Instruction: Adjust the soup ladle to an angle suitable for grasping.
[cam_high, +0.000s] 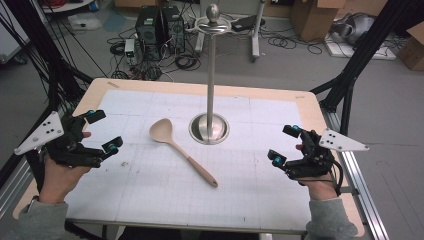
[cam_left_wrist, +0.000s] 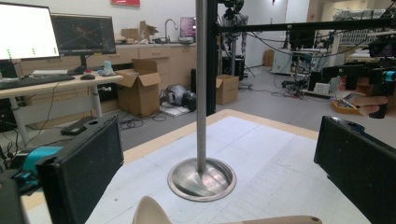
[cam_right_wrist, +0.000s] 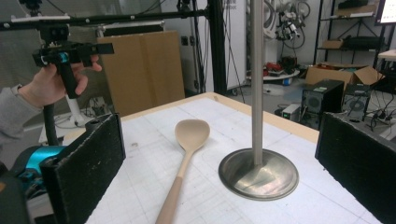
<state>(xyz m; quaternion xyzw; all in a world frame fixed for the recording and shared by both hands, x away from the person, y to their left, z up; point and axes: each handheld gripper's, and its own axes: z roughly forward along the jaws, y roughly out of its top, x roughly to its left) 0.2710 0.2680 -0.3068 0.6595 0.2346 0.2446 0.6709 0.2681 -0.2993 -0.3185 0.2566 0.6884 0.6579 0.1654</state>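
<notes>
Hands level at table sides; left tool (cam_high: 102, 131) & right tool (cam_high: 284, 145) wide, empty, flanking spoon (cam_high: 181, 150).

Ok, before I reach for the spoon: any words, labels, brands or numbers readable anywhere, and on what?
No text can be read in any view.
Spoon: no markings.
Metal stand: no markings.
Gridded mat: printed lines, no legible figures.
Monitors in the left gripper view: content too small and blurred.
Red sign on the wall: cut off, unreadable.
Cardboard boxes: no legible print.
</notes>
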